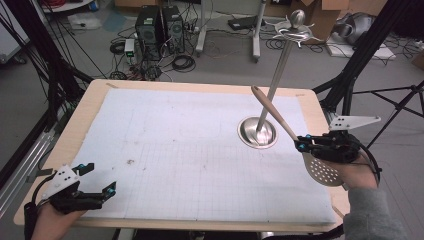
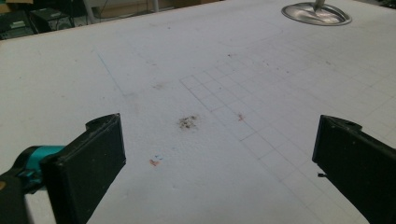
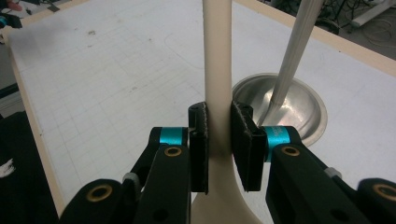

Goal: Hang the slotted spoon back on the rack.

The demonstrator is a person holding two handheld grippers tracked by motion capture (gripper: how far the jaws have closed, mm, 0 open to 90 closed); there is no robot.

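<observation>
In the right gripper view, the wooden skimmer's handle (image 3: pixel 217 70) runs off the top edge, and its perforated head is cut off at the bottom centre, behind the right gripper (image 3: pixel 219 140). The stand's pole (image 3: pixel 292 51) leaves the frame at upper right. In the left gripper view, the stand's round base (image 2: pixel 316 12) is clipped by the top edge at upper right. The left gripper (image 2: pixel 219 158) has both jaws cropped by the bottom edge.
</observation>
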